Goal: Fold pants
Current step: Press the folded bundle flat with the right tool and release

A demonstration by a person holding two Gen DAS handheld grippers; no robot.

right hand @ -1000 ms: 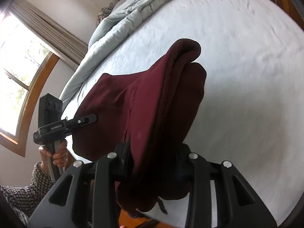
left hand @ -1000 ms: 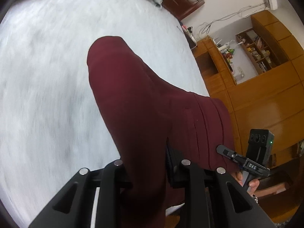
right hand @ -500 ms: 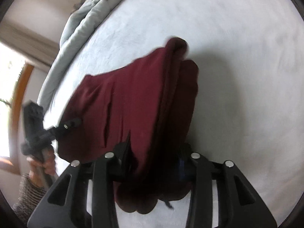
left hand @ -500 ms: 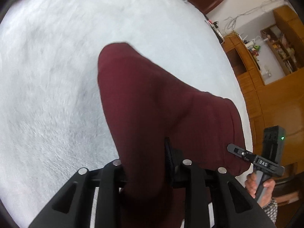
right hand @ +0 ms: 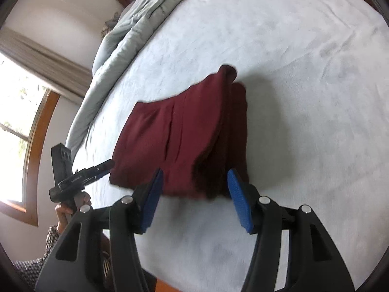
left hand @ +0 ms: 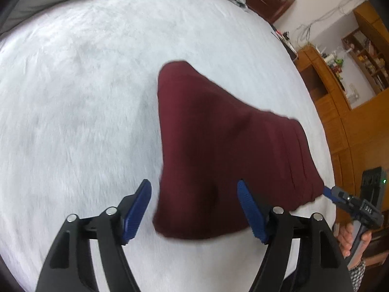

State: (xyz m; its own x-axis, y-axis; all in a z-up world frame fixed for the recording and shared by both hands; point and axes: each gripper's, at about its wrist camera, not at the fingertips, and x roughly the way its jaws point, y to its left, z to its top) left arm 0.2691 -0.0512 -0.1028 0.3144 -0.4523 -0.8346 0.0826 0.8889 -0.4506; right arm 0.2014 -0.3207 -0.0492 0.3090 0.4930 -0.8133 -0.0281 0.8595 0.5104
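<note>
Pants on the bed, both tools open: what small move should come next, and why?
Probably draw both tools back. The left tool and right tool stand open, gripping nothing, and the pants lie folded on the bed.

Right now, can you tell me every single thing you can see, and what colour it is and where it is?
pants: one, dark red, folded, lying on the bed.
bed: one, white fuzzy cover, under the pants.
duvet: one, pale grey-green, bunched along the bed's far edge.
window: one, wooden frame, on the wall beside the bed.
cabinets: orange-brown wood, by the wall past the bed.
left gripper: black with blue jaws, open, holding nothing.
right gripper: black with blue jaws, open, holding nothing.
</note>
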